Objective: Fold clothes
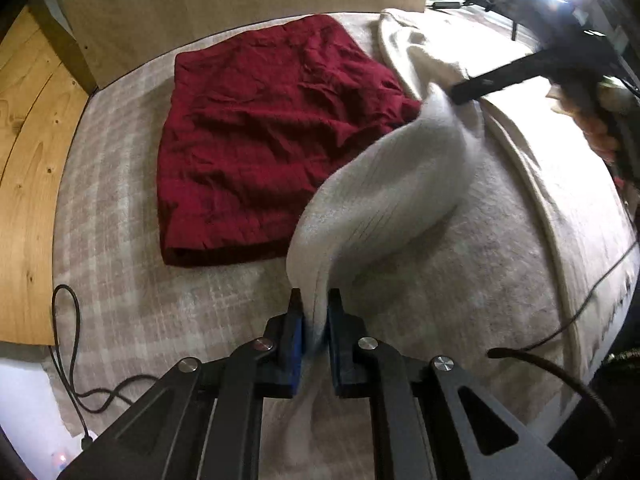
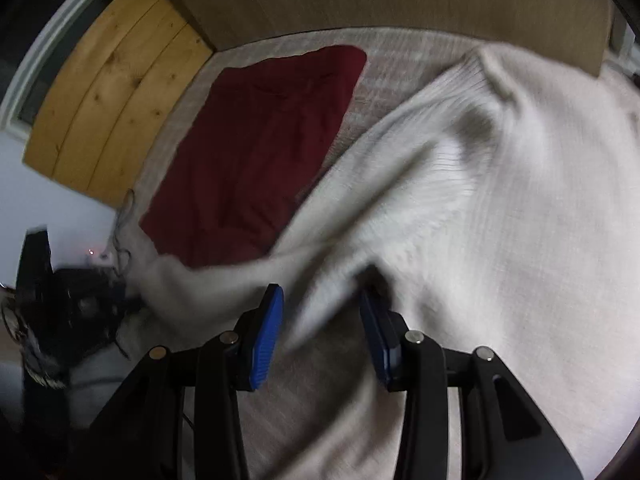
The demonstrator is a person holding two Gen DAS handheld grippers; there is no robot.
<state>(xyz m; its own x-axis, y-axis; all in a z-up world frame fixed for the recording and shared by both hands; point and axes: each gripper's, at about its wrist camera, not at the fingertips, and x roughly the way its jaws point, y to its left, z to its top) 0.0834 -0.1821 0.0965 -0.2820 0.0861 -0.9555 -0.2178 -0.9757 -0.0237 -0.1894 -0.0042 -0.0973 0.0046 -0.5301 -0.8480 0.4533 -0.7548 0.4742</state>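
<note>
Your left gripper [image 1: 315,312] is pinched tight on a strip of the white sweater [image 1: 384,184]. The blue pads [image 1: 297,356] squeeze the knit from both sides. From there the cloth lifts off the bed and runs up and away to the right.

Your right gripper [image 2: 320,312] sits about half wide. A fold of the same sweater [image 2: 460,184] lies between its 2 blue pads [image 2: 266,336]. The picture is too blurry to tell if the pads are pressing on the cloth or only close to it.

The sweater is spread over the right side of the checked blanket [image 1: 120,208] on the bed. Just beside it on the left lies the red cloth [image 1: 256,140], flat and folded into a neat shape. One edge of the sweater lies over the red cloth's near corner.

A black cable [image 1: 72,340] curls at the left edge of the blanket. A wooden board [image 1: 28,152] stands past that edge.
</note>
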